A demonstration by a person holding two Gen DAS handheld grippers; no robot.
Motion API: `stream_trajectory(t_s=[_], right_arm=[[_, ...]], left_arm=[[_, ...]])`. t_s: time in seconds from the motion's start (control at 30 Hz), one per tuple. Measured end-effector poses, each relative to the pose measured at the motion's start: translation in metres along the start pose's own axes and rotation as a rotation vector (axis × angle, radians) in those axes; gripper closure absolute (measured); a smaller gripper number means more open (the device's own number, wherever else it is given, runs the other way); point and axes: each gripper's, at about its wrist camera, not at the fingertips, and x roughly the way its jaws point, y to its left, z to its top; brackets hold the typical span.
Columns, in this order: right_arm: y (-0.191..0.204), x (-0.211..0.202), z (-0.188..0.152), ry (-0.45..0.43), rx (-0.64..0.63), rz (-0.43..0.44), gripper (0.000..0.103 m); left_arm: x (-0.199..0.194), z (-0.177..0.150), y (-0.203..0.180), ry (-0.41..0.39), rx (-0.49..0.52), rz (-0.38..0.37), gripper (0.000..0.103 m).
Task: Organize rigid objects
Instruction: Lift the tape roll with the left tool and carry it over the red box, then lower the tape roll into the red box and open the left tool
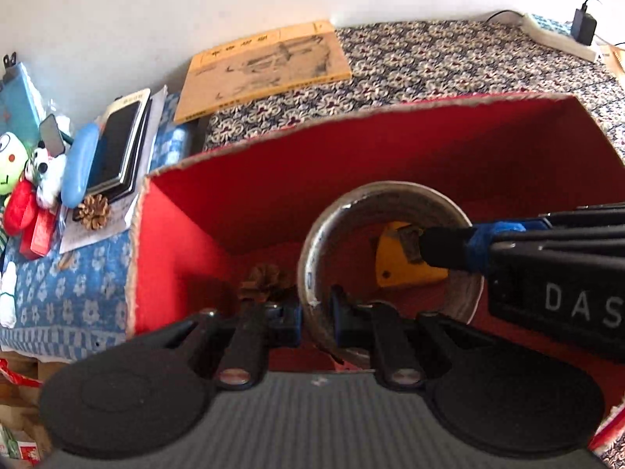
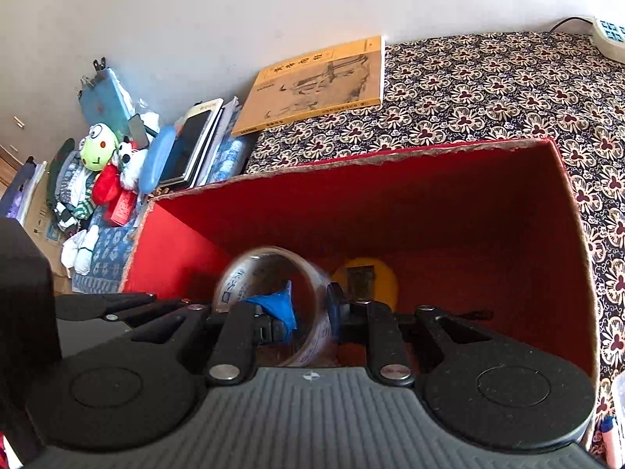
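A roll of clear tape (image 1: 384,203) stands on edge inside the red box (image 1: 273,179). My left gripper (image 1: 315,310) is shut on the roll's near wall, one finger inside the ring and one outside. My right gripper (image 2: 312,312) is shut on the same roll (image 2: 269,262) at its right wall. Its fingers (image 1: 449,252) reach into the ring from the right in the left wrist view. A yellow piece (image 1: 394,269) lies on the box floor behind the roll; it also shows in the right wrist view (image 2: 384,273). A pine cone (image 1: 265,279) sits in the box to the left.
A tan book (image 1: 265,66) lies on the patterned cloth behind the box. Left of the box are a phone stack (image 1: 121,148), a blue case (image 1: 80,164), another pine cone (image 1: 93,211) and plush toys (image 1: 23,179). A power strip (image 1: 562,35) lies far right.
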Motion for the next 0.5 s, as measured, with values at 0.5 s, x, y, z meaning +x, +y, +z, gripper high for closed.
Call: stream_trajectory(t_s=[0.5], right_arm=[[-0.007, 0.008, -0.001, -0.023, 0.040, -0.002, 0.103]], left_arm=[[0.015, -0.002, 0.013, 0.022, -0.052, -0.034, 0.089]])
